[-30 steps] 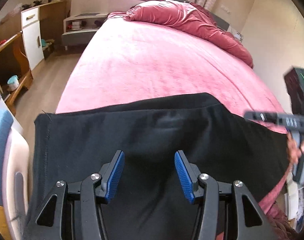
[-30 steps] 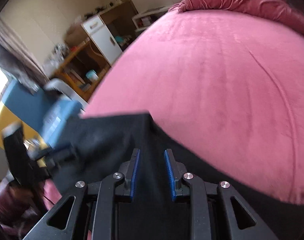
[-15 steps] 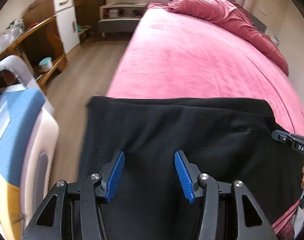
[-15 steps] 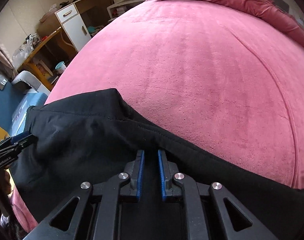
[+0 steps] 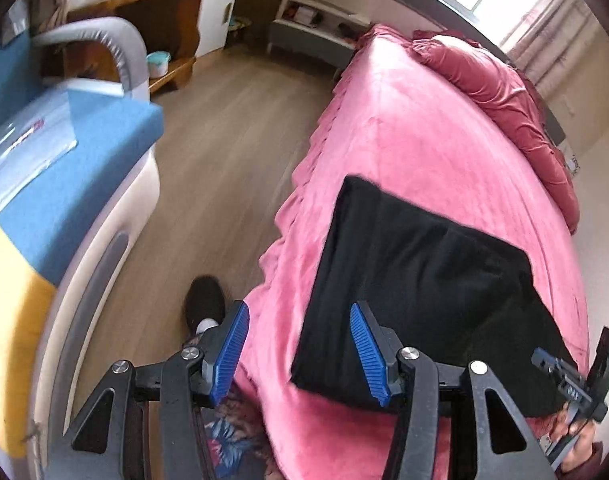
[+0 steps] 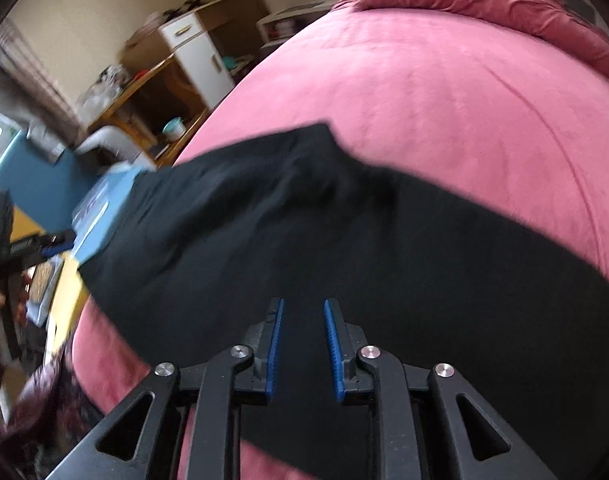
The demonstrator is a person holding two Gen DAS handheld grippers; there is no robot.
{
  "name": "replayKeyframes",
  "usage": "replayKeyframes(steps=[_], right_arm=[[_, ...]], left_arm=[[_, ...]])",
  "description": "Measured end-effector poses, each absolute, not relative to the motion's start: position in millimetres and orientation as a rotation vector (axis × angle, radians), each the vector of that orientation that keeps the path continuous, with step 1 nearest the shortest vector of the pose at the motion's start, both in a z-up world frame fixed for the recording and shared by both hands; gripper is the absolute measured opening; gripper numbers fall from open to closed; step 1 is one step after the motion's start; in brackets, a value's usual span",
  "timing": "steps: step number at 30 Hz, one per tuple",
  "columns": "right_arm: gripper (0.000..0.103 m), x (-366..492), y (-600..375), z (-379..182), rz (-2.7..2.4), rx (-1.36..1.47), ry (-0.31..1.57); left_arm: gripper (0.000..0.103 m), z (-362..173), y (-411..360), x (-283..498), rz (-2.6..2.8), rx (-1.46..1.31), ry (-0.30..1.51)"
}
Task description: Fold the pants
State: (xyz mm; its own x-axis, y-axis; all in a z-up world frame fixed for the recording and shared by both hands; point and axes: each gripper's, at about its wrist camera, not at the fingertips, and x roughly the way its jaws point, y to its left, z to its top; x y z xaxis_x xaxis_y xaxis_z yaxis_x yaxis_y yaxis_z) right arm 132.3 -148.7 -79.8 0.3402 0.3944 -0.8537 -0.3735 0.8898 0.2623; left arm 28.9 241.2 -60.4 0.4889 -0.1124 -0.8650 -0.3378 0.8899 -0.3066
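Bed [image 5: 424, 128] with pink velvet cover fills most of both views; darker red duvet [image 5: 500, 92] bunched along its far end under the window. Wooden floor [image 5: 208, 152] runs along the bed's left edge. Blue and yellow padded furniture piece [image 5: 64, 168] with grey rail stands across the floor from the bed, a clear plastic bag lying on it.

Black pants [image 5: 416, 296], folded to a flat rectangle, lie at the near left corner of the bed, one long side close to the left edge. In the right wrist view the cloth is blurred, its far corner slightly raised.

Left gripper [image 5: 300, 352]: jaws wide apart, nothing between them, hanging over the bed's left edge, right finger over the pants' near corner.

Right gripper [image 6: 302, 348]: jaws narrowly parted, just been opening, directly over the black cloth; pads not pressing on it.

Dark shoe [image 5: 204, 304] on the floor beside the left gripper.
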Motion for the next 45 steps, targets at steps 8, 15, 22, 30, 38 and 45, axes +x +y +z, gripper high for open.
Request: replayKeyframes(steps=[8,15,22,30,38,45], right_arm=[[0.033,88.7,-149.8,-100.2,0.502,-0.010,1.169],[0.035,70.1,-157.1,-114.5,0.504,-0.036,1.182],[0.038,67.4,-173.7,-115.9,0.513,0.054,1.169],[0.079,57.8,-172.9,-113.7,0.582,0.096,1.154],[0.081,58.0,-164.9,-102.8,0.564,0.110,1.132],[0.062,56.0,-210.2,-72.0,0.471,0.204,1.072]], left_arm=[[0.025,-90.0,217.5,28.7,0.111,-0.437,1.146],[0.026,-102.5,205.3,28.3,0.184,-0.287,1.179],[0.030,-54.3,166.6,24.5,0.233,-0.087,1.002],[0.033,-8.2,90.0,21.9,0.061,-0.079,0.848],[0.034,-10.2,24.5,28.3,-0.093,-0.026,0.852],[0.034,-9.8,-13.8,28.9,-0.172,0.025,0.858]])
